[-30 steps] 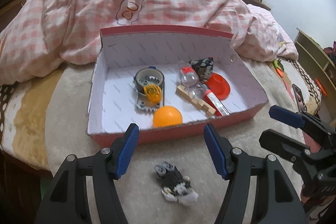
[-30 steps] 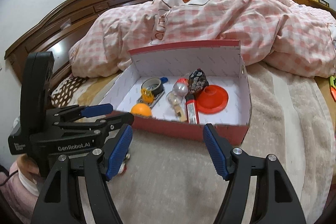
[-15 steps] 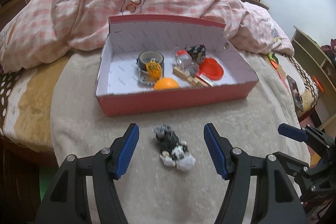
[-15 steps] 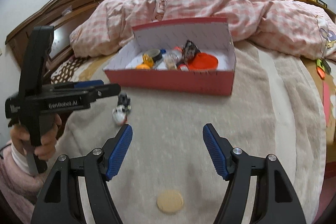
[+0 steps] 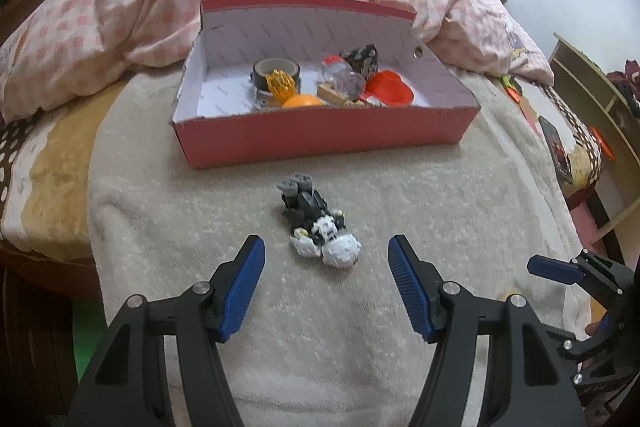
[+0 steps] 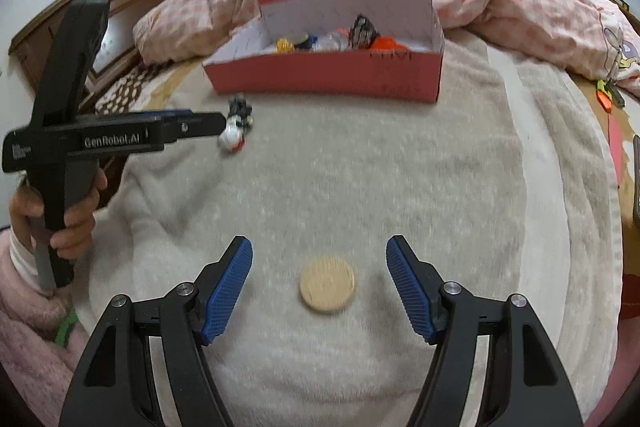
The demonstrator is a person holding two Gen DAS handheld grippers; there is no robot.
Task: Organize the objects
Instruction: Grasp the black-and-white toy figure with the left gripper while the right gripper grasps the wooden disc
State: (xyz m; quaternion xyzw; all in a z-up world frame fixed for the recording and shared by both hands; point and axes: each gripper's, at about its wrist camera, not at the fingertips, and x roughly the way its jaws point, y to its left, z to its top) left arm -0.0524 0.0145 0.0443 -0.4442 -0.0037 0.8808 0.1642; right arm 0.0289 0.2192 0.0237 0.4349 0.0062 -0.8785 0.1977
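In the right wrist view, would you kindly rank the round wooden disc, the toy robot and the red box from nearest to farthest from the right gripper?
1. Wooden disc, on the blanket between the open right gripper fingers.
2. Toy robot, farther out, to the left.
3. Red box, farthest, against the quilt.

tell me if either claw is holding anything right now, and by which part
Nothing is held. The left claw is open, with the black and white toy lying on the blanket ahead of it. The right claw is open around the tan round disc, not touching it.
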